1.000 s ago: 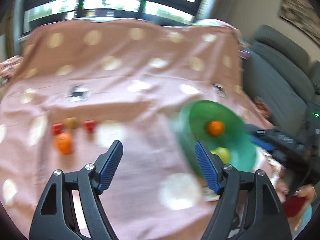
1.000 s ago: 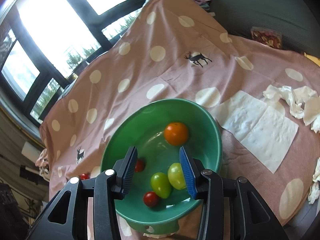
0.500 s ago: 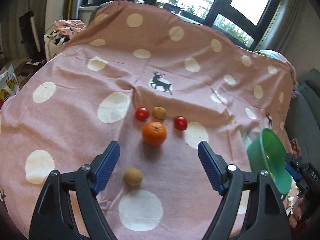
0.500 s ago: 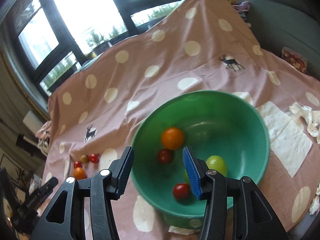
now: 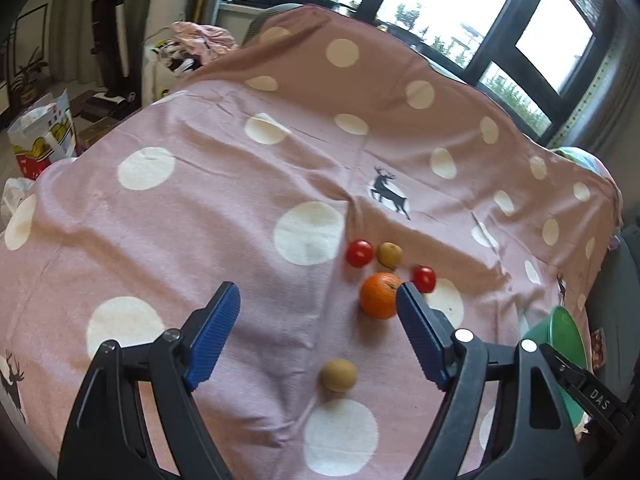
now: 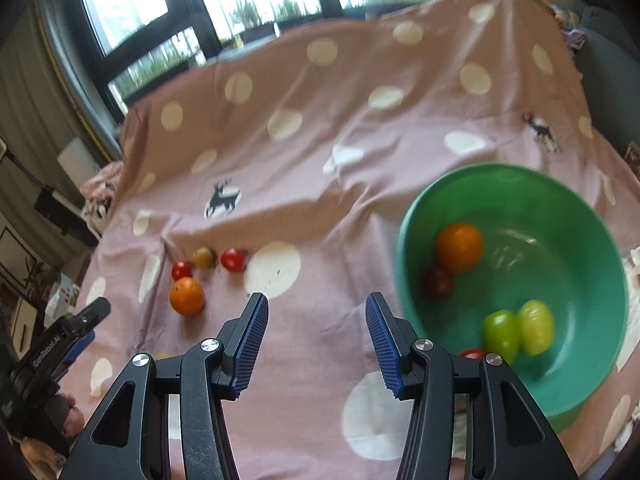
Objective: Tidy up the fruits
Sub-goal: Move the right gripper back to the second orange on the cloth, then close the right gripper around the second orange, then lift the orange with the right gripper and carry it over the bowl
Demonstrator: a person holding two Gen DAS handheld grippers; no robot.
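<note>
Resting on wrinkled dotted cloth [image 5: 208, 216], a round smooth orange [image 5: 378, 295].

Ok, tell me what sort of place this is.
Probably a home living room: a grey sofa beside the spotted cloth, big windows behind, and laundry piled at the far end.

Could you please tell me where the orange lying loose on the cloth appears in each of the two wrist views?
Left wrist view: the orange sits right of centre, just beside the right blue fingertip of the left claw.
Right wrist view: the same orange lies at left, below two red tomatoes.
Shared landmark: the deer print on the cloth.
</note>
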